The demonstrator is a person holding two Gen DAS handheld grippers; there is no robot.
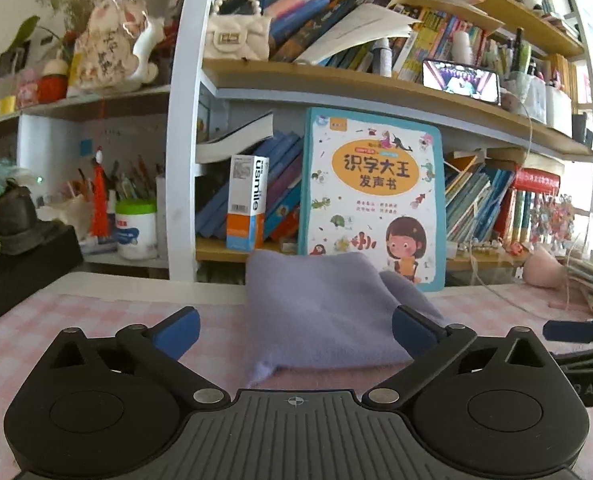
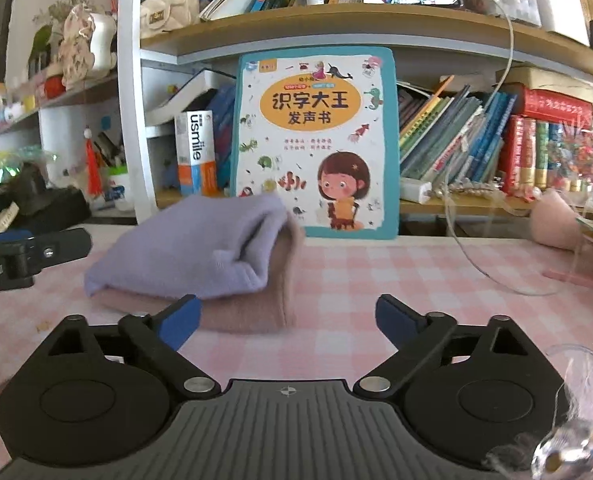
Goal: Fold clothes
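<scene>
A folded lavender garment (image 1: 320,316) lies on the pink checked tablecloth (image 1: 96,320), just ahead of my left gripper (image 1: 296,330), which is open with nothing between its blue-padded fingers. In the right wrist view the lavender garment (image 2: 200,244) rests on top of a folded dusty-pink garment (image 2: 256,304). My right gripper (image 2: 288,318) is open and empty, its left pad close to the pink fold's near edge. The right gripper's tip (image 1: 576,330) shows at the left wrist view's right edge, and the left gripper (image 2: 32,256) shows at the right wrist view's left edge.
A large children's book (image 2: 316,140) leans against the bookshelf behind the clothes. A usmile box (image 2: 196,152) stands beside it. A black box with a dark shoe (image 1: 8,220) sits at the left. A clear cable (image 2: 476,264) and a pink soft object (image 2: 556,220) lie at the right.
</scene>
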